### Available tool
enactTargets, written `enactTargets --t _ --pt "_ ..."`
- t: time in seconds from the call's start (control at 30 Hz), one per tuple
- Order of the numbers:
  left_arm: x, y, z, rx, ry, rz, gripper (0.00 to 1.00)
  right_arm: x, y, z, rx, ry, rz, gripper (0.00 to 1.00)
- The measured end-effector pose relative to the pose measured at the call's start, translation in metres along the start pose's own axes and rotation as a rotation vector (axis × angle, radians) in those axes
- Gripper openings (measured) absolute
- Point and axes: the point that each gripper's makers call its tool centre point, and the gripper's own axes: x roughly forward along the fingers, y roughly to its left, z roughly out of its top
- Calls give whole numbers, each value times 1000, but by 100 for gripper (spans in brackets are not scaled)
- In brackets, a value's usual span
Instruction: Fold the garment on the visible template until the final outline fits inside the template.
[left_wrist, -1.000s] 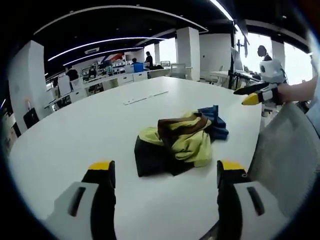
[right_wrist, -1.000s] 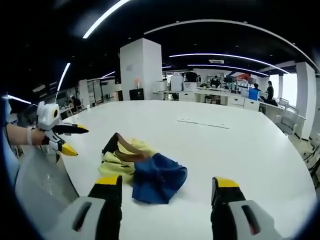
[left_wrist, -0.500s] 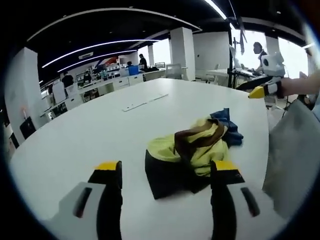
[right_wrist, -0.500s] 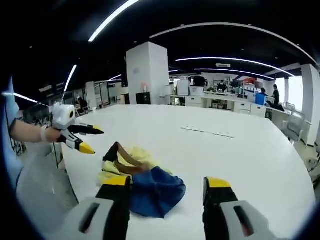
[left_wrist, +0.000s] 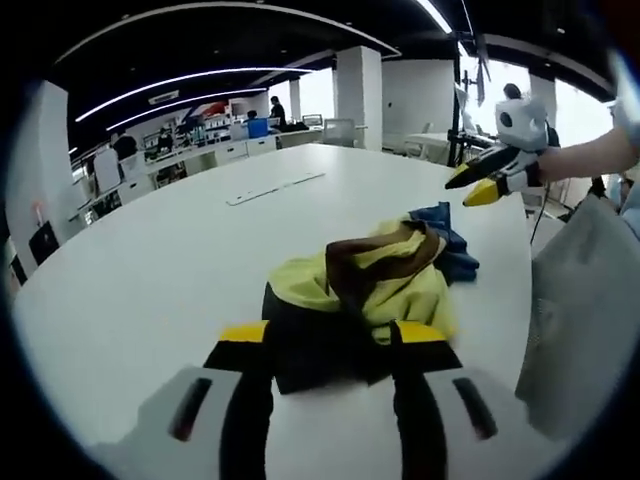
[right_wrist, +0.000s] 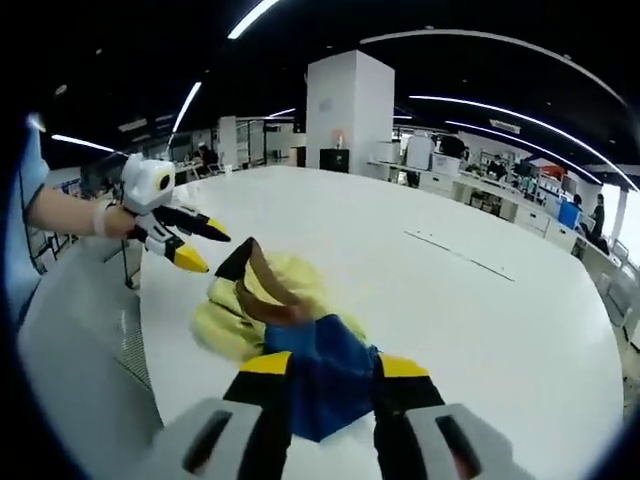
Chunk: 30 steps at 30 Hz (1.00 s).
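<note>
White round table (left_wrist: 150, 270) carries the crumpled yellow, brown, blue and black garment (left_wrist: 365, 290); we have brought both still-open grippers, left gripper (left_wrist: 330, 345) and right gripper (right_wrist: 330, 375), closer, ready to grasp.

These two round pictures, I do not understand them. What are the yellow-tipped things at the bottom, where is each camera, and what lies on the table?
A person holds a two-jaw gripper in each hand, and a fisheye camera rides on each. In the left gripper view, the left gripper rises from the bottom; the right gripper enters at the upper right. The right gripper view looks from the opposite side: its own gripper is at the bottom, the left gripper at the left. On the white table lies a crumpled garment in yellow, brown, blue and black. Both grippers are open; nothing is held yet.
</note>
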Motion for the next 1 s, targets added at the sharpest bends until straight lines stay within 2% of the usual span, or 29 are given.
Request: enactTargets --t 0.17,0.3,0.43,0.67,0.8,1.0 --pt "5 -2 -8 -23 21 -6 37 12 3 -5 -20 25 29 25" --pt "7 -6 -6 -25 9 -8 23 15 6 -9 -27 45 46 20" --pt "11 -12 -4 12 14 -30 11 15 8 -13 -34 56 62 16" --pt "18 -17 -12 -3 38 -50 10 21 11 -20 -48 81 79 11" --pt "20 -19 -15 -3 48 -47 11 28 10 -30 -35 107 81 10" --pt "21 -18 -18 -22 52 -40 9 32 9 -33 -23 115 82 7"
